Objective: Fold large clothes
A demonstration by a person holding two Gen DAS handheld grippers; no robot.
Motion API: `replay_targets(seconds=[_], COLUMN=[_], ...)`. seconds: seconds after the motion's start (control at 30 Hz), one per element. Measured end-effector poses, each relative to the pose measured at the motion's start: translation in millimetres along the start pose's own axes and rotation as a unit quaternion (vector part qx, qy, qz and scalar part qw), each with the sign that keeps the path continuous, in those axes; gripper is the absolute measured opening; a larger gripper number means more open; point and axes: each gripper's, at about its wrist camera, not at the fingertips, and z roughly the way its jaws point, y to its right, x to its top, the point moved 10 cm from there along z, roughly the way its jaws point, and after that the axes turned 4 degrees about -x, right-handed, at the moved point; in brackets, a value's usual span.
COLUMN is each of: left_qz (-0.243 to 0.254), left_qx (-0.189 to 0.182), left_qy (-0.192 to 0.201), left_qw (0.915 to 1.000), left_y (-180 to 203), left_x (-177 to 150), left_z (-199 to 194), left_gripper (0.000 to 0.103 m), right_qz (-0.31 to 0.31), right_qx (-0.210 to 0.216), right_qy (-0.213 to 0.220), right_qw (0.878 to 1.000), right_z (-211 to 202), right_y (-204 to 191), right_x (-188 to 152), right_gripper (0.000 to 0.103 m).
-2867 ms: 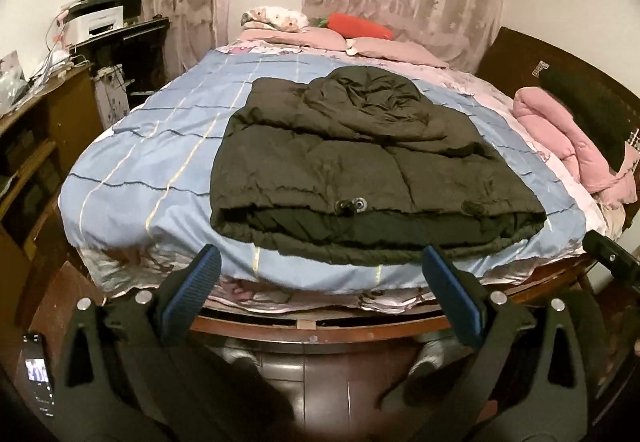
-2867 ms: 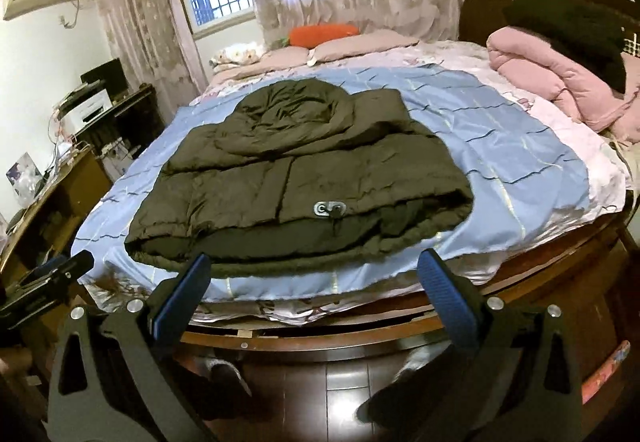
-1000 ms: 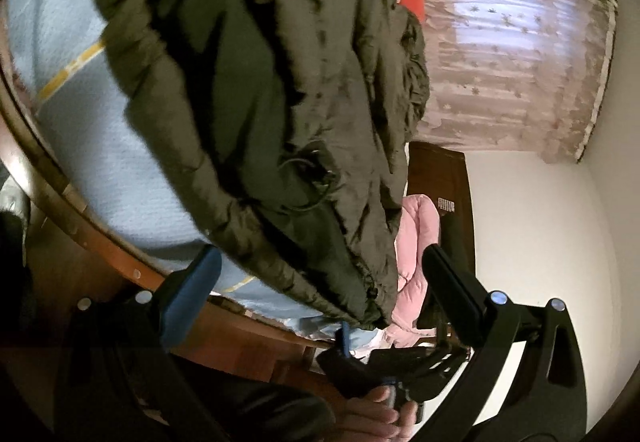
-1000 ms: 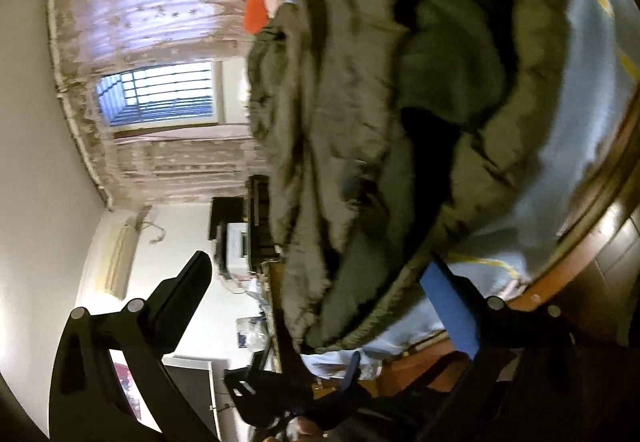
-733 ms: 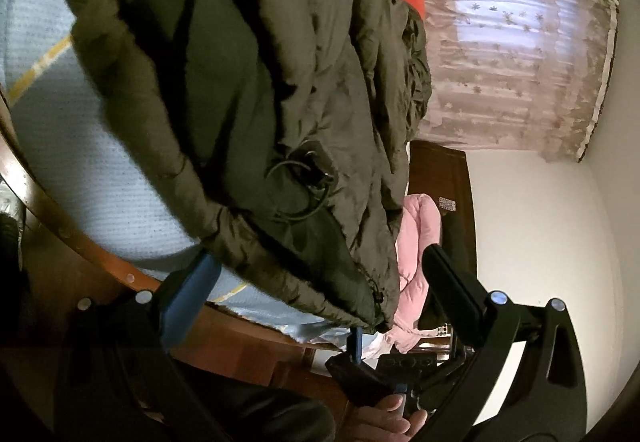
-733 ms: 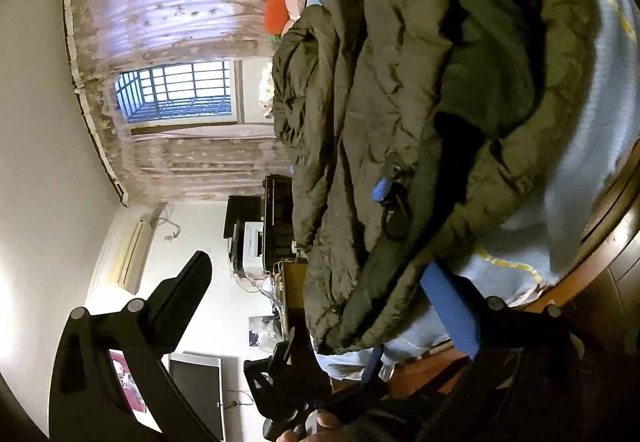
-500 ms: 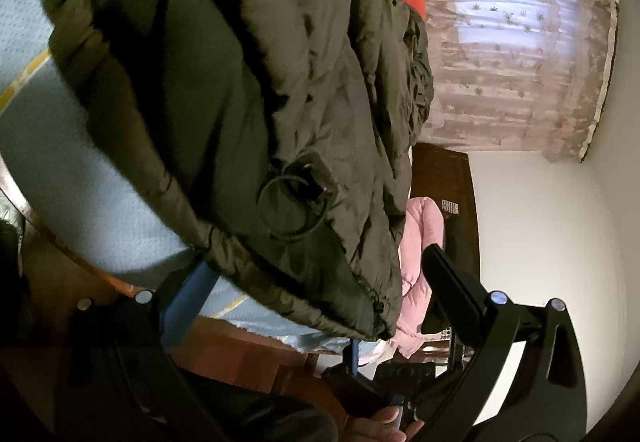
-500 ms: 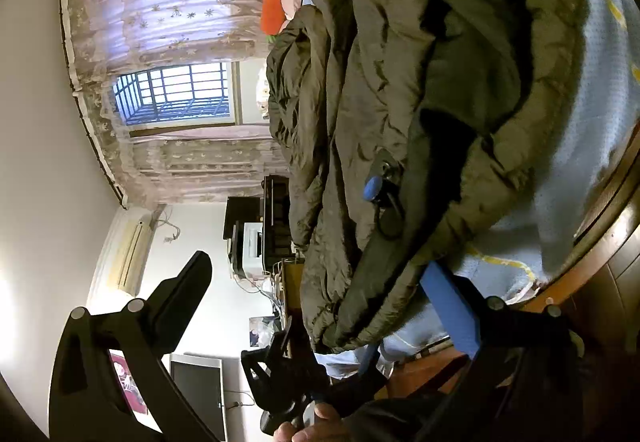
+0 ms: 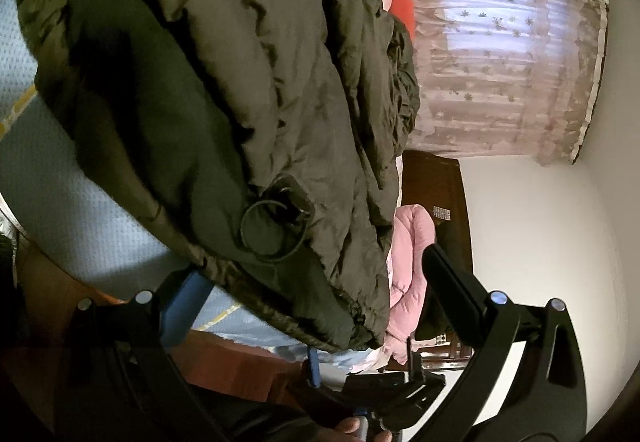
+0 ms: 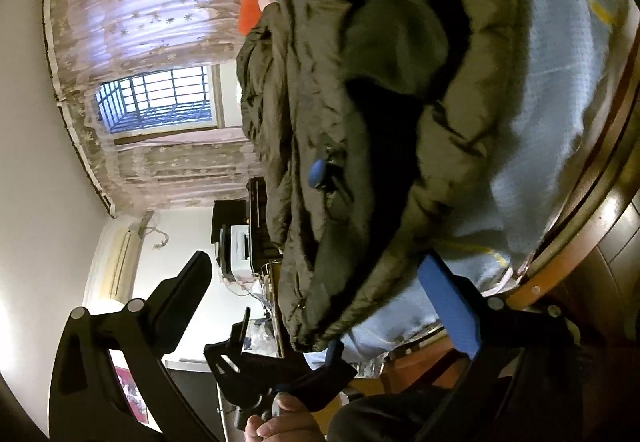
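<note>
Both grippers are turned on their sides at the near edge of the bed, and each has its jaws wide apart around the folded hem of the dark green padded jacket (image 9: 248, 89). On the left gripper (image 9: 316, 282), one blue pad sits under the hem against the blue bedspread (image 9: 52, 181) while the other finger stands free in the air above; nothing is clamped yet. The right gripper (image 10: 316, 290) mirrors it, with its blue pad just below the hem and its black finger out in open air.

We judge the step in hand to be the grasp for the next fold. To do it well, we should push each lower pad further beneath all the layers before closing, since the stuffed fabric is thick and slippery and a shallow bite would likely catch only the top layer. The drawcord toggle (image 9: 276, 226) lies near the left grip; we would keep it out of the jaws. Closing both together, level with each other, should keep the fold straight.
</note>
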Motion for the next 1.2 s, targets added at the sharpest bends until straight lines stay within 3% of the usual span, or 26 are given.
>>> replay_targets(seconds=[0.17,0.3,0.47,0.73,0.83,0.87,0.97,1.03,1.13,1.2], left_qz=[0.002,-0.006,-0.01,-0.002,-0.003,-0.003,-0.002,-0.005,-0.021,-0.014], left_qx=[0.004,0.008,0.013,0.016,0.016,0.019,0.035,0.054,0.04,0.038], left_qy=[0.013,0.035,0.056,0.077,0.084,0.084,0.086,0.083,0.071,0.068], left_qw=[0.9999,0.9993,0.9983,0.9969,0.9964,0.9963,0.9956,0.9951,0.9964,0.9969], left_y=[-4.9,-12.6,-20.6,-23.4,-24.4,-25.8,-33.0,-41.8,-49.4,-45.3], left_x=[6.5,24.3,43.4,61.4,64.1,65.2,66.6,67.3,69.4,70.8], left_z=[-5.3,-15.2,-25.1,-34.3,-35.3,-35.8,-36.6,-37.8,-37.4,-39.4], left_gripper=[0.101,0.101,0.101,0.1,0.097,0.095,0.071,0.037,0.018,0.014], right_qz=[-0.009,-0.005,-0.004,-0.019,-0.012,-0.004,0.004,0.0,-0.023,-0.039], right_qx=[0.016,0.005,-0.001,0.009,0.003,-0.001,-0.015,-0.029,-0.053,-0.068], right_qy=[0.012,0.027,0.044,0.054,0.061,0.065,0.073,0.082,0.094,0.099], right_qw=[1.0,1.0,0.999,0.998,0.998,0.998,0.997,0.996,0.994,0.992], right_z=[5.1,8.4,1.6,-0.3,-0.4,0.2,-0.1,-2.2,-3.9,-4.9], right_y=[-10.8,-9.3,-0.6,-4.9,1.9,7.0,18.8,23.6,17.8,10.5], right_x=[14.5,27.1,43.1,54.6,61.2,63.6,66.1,64.8,62.6,62.2], right_gripper=[0.102,0.101,0.091,0.065,0.045,0.032,0.017,0.014,0.009,0.008])
